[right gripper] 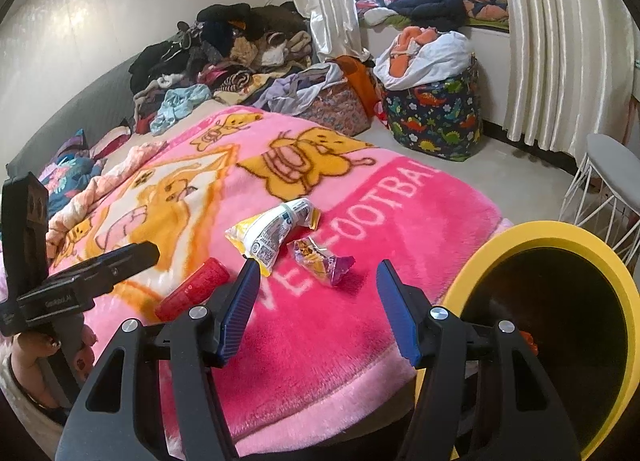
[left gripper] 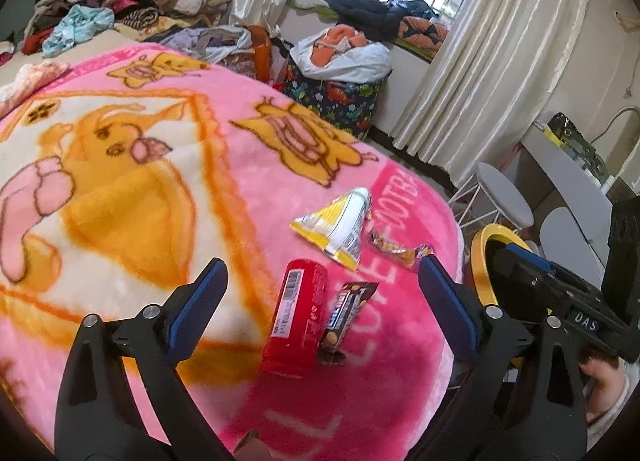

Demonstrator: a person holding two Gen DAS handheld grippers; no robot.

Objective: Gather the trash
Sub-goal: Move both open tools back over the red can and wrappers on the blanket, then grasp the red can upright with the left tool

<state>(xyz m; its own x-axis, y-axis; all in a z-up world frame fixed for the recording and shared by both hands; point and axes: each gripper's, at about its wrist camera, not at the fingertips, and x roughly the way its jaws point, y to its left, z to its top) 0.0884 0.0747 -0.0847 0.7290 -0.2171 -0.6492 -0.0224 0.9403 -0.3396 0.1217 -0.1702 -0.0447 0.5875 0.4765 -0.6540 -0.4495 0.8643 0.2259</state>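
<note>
Trash lies on a pink cartoon blanket (left gripper: 120, 165): a red can (left gripper: 296, 321) on its side, a dark snack bar wrapper (left gripper: 346, 319) beside it, a yellow-white crumpled bag (left gripper: 340, 227) and a small orange-purple wrapper (left gripper: 400, 249). My left gripper (left gripper: 324, 277) is open above the can and bar wrapper, touching nothing. In the right wrist view, my right gripper (right gripper: 316, 285) is open and empty near the small wrapper (right gripper: 320, 261), with the bag (right gripper: 272, 235) and can (right gripper: 196, 289) beyond. A yellow-rimmed bin (right gripper: 560, 301) stands at the bed's right edge.
Piled clothes (right gripper: 224, 57) cover the far end of the bed. A dinosaur-print basket (right gripper: 436, 117) with laundry stands on the floor by the window and curtains. A white wire stool (right gripper: 608, 181) and a desk (left gripper: 560, 165) stand at the right.
</note>
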